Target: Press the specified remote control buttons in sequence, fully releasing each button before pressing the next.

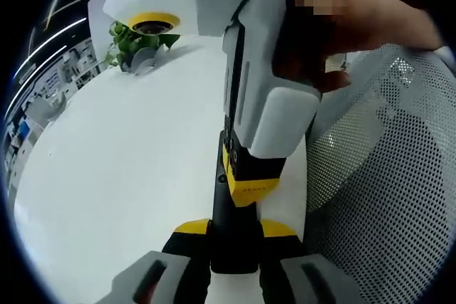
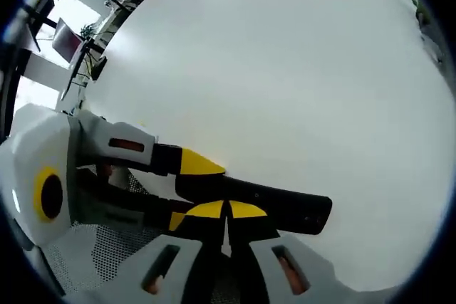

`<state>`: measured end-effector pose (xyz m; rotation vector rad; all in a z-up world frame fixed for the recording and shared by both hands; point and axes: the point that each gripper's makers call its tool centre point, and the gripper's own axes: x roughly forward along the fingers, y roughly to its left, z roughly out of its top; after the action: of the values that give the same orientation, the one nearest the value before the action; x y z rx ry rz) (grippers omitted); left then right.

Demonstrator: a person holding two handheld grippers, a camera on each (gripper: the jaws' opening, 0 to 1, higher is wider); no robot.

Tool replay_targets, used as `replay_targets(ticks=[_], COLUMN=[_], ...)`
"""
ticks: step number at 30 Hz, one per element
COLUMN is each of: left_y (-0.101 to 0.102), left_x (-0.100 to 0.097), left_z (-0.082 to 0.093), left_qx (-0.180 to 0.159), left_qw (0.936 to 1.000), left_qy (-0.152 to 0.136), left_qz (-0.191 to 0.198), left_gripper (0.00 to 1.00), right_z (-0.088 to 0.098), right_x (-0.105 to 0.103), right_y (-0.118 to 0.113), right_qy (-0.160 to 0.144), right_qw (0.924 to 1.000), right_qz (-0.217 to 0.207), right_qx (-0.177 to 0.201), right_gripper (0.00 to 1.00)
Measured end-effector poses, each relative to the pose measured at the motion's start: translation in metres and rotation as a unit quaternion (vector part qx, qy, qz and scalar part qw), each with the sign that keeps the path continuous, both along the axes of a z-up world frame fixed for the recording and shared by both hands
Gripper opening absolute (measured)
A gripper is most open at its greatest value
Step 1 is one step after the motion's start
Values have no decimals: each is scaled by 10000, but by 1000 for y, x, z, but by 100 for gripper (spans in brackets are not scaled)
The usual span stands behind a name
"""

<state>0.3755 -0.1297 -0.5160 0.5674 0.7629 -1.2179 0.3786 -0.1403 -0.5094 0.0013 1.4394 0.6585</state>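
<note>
The left gripper (image 1: 234,229) has its jaws clamped on the remote control (image 1: 231,247). In the left gripper view the two yellow tips sit one on each side of the slim black body, which runs straight up and away from them. The right gripper (image 2: 228,210) has its jaws brought together, the yellow tips meeting with only a thin dark line between them. In the right gripper view those tips rest against the long side of the remote control (image 2: 285,204). I cannot make out any button or marking on it.

The remote is held just over the near part of the white table (image 2: 285,69), and its free end juts out past the right gripper's tips. In the right gripper view the left gripper (image 2: 189,190) comes in from the left, with one yellow-tipped finger above the remote's end and one below it. In the left gripper view the right gripper (image 1: 249,183) comes down from the top, its yellow end alongside the remote, and a hand (image 1: 335,33) is wrapped round its white body.

Beside the table's edge is a grey mesh chair back (image 1: 385,176). At the far side of the table stands a small green plant (image 1: 135,44). Past the table's edge is a blurred office background (image 2: 78,26).
</note>
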Motion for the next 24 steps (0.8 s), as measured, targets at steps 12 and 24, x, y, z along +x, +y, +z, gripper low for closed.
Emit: replay_targets(ticks=[12, 24], left_y=[0, 0], left_x=[0, 1], left_z=[0, 0], left_qx=[-22, -164], left_qw=[10000, 9998], left_qy=[11, 32], left_qz=[14, 113], left_gripper=[24, 24], right_z=[-2, -5], right_x=[0, 3], right_y=[1, 0], right_qy=[177, 242], right_qw=[9996, 9977], right_qz=[23, -515], right_qx=[-221, 373], right_gripper=[0, 0])
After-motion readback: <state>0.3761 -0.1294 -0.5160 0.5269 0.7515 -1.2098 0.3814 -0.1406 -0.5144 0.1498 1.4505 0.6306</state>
